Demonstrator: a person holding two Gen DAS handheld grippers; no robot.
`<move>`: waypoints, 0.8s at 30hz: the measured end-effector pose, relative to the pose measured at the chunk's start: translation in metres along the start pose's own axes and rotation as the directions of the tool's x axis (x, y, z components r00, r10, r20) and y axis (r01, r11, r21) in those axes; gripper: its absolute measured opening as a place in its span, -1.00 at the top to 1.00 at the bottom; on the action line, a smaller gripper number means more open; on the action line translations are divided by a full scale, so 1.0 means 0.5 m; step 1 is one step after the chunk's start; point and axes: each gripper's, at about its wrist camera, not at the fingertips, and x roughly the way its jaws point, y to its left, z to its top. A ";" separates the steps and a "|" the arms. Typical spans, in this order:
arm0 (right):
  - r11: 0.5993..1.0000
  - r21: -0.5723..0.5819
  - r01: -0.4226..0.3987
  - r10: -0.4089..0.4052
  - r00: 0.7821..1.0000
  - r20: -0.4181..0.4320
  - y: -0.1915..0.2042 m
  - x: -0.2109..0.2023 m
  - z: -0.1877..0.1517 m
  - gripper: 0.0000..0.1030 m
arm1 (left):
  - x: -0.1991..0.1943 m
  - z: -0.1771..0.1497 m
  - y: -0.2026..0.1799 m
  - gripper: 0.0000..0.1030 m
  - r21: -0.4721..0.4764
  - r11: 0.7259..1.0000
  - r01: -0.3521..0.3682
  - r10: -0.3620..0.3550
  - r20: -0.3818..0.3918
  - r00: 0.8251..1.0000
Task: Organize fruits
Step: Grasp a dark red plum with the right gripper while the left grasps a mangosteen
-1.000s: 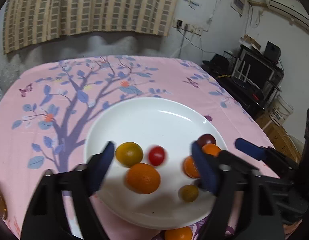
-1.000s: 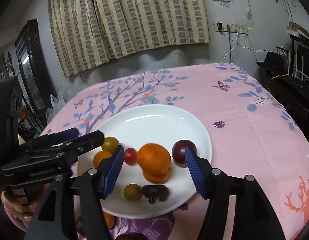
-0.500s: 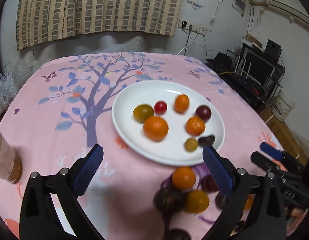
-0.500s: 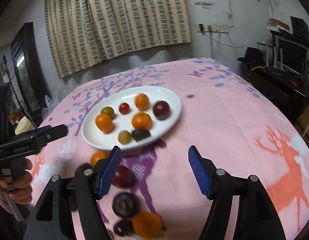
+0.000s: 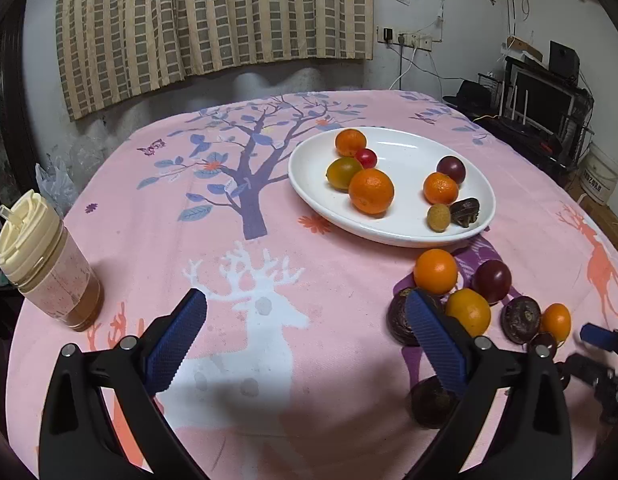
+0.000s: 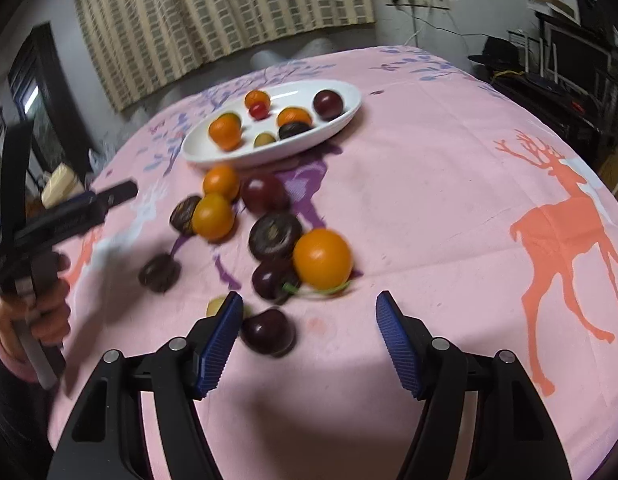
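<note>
Left gripper (image 5: 305,336) spread wide over the pink tablecloth (image 5: 269,240), holding nothing. Right gripper (image 6: 309,336) likewise wide and empty, just behind a dark plum (image 6: 269,332). Eight fruits resting on the white plate (image 5: 401,236); loose oranges (image 5: 435,271) and dark fruits, perhaps plums, clustered on the cloth near it. Lidded jar (image 5: 45,260) standing far left.

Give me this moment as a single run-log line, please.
task: organize fruits | left gripper: open, empty | right gripper: open, empty | white plate: partly filled | loose fruit pile: on tablecloth
</note>
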 end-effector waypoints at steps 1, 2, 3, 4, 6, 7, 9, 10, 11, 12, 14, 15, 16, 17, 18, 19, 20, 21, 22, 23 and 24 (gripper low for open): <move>1.000 -0.020 -0.002 0.002 1.000 -0.004 0.011 0.000 -0.006 -0.26 | -0.001 0.000 -0.001 -0.90 0.004 1.000 -0.002 0.002 0.000 1.000; 0.999 -0.040 -0.006 0.005 1.000 -0.009 0.020 0.001 -0.008 -0.24 | -0.004 0.002 -0.002 -0.90 0.006 1.000 0.001 -0.001 0.002 1.000; 0.998 -0.061 -0.008 0.008 1.000 -0.014 0.030 0.003 -0.013 -0.21 | -0.006 0.002 -0.004 -0.90 0.006 1.000 0.005 -0.005 0.004 1.000; 0.996 -0.085 0.001 -0.002 1.000 -0.017 0.039 0.006 -0.019 -0.09 | -0.010 0.002 -0.004 -0.90 0.005 1.000 0.010 -0.010 0.005 1.000; 0.994 -0.108 0.016 -0.019 1.000 -0.019 0.048 0.007 -0.021 0.04 | -0.011 0.002 -0.007 -0.90 0.003 1.000 0.023 -0.023 0.003 1.000; 0.994 -0.106 0.008 -0.010 1.000 -0.021 0.048 0.007 -0.021 0.11 | -0.010 0.003 -0.008 -0.90 0.000 0.999 0.034 -0.034 -0.002 0.999; 0.995 -0.095 -0.004 0.001 1.000 -0.022 0.043 0.005 -0.021 0.16 | -0.006 0.002 -0.006 -0.90 -0.010 0.998 0.055 -0.055 -0.020 0.998; 0.996 -0.092 -0.005 0.003 1.000 -0.025 0.042 0.005 -0.022 0.22 | -0.003 0.002 -0.004 -0.90 -0.019 0.998 0.061 -0.061 -0.026 0.998; 0.996 -0.090 -0.007 0.005 1.000 -0.029 0.042 0.005 -0.024 0.24 | -0.002 0.001 -0.003 -0.90 -0.025 0.998 0.062 -0.062 -0.030 0.998; 0.996 -0.093 -0.005 0.002 0.999 -0.034 0.041 0.007 -0.024 0.28 | 0.000 0.001 -0.001 -0.90 -0.030 0.998 0.061 -0.062 -0.033 0.998; 0.994 -0.108 -0.003 -0.001 0.999 -0.035 0.045 0.009 -0.022 0.34 | 0.004 0.000 0.002 -0.90 -0.040 0.997 0.065 -0.066 -0.042 0.997; 0.993 -0.115 -0.001 -0.003 0.999 -0.034 0.048 0.009 -0.023 0.35 | 0.006 0.000 0.004 -0.90 -0.046 0.997 0.068 -0.070 -0.047 0.996; 0.993 -0.116 -0.002 -0.003 0.999 -0.036 0.048 0.009 -0.023 0.37 | 0.009 -0.001 0.006 -0.90 -0.055 0.996 0.074 -0.077 -0.055 0.996; 0.994 -0.112 -0.006 0.001 0.999 -0.039 0.047 0.010 -0.022 0.37 | 0.011 -0.001 0.009 -0.90 -0.063 0.995 0.080 -0.084 -0.060 0.995; 0.995 -0.104 -0.013 0.009 0.999 -0.042 0.044 0.010 -0.021 0.37 | 0.013 -0.002 0.010 -0.90 -0.070 0.994 0.083 -0.087 -0.063 0.994; 0.995 -0.099 -0.014 0.010 0.999 -0.043 0.042 0.012 -0.021 0.37 | 0.014 -0.002 0.012 -0.90 -0.075 0.994 0.083 -0.088 -0.065 0.994; 0.995 -0.099 -0.011 0.007 0.999 -0.044 0.043 0.012 -0.020 0.38 | 0.015 -0.003 0.013 -0.90 -0.077 0.994 0.084 -0.089 -0.067 0.994; 0.994 -0.105 -0.003 -0.001 0.999 -0.042 0.047 0.012 -0.020 0.42 | 0.016 -0.003 0.013 -0.90 -0.078 0.993 0.086 -0.091 -0.071 0.993; 0.993 -0.115 0.003 -0.007 0.999 -0.039 0.051 0.011 -0.021 0.42 | 0.016 -0.004 0.013 -0.90 -0.078 0.993 0.088 -0.093 -0.073 0.993; 0.993 -0.116 0.001 -0.005 0.999 -0.037 0.051 0.010 -0.021 0.42 | 0.016 -0.004 0.013 -0.90 -0.077 0.993 0.090 -0.095 -0.072 0.993; 0.994 -0.110 -0.008 0.004 0.999 -0.037 0.049 0.010 -0.021 0.42 | 0.014 -0.004 0.013 -0.90 -0.073 0.994 0.086 -0.091 -0.069 0.993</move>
